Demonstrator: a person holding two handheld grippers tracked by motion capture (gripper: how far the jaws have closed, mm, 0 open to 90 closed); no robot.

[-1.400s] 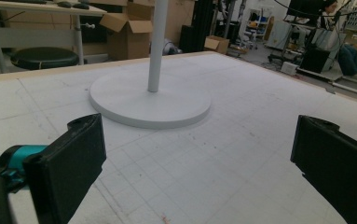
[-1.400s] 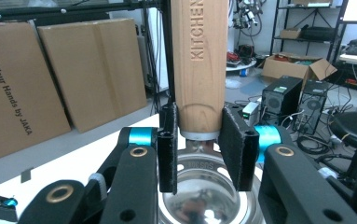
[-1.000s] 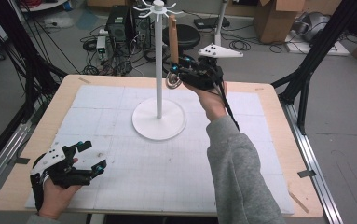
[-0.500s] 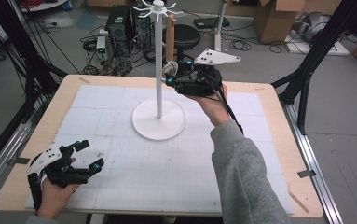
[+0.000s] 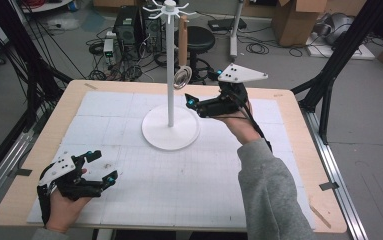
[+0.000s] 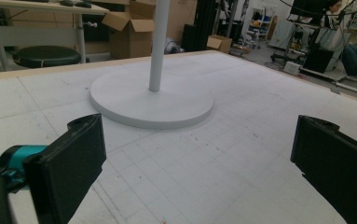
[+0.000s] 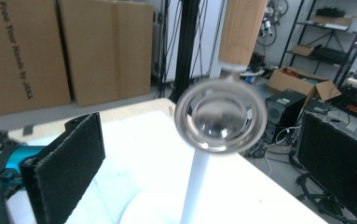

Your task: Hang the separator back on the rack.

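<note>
The right gripper [image 5: 191, 101], jaws just opened wide with nothing between them, sits beside the ladle [image 5: 182, 76] hanging on the white stand [image 5: 169, 75] (bowl empty); the left gripper [image 5: 102, 167] gapes wide over the counter [image 5: 289, 107].

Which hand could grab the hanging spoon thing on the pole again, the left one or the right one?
Probably the right. The right gripper is open just beside the hanging strainer on the stand. The left gripper sits open at the table's near edge.
</note>
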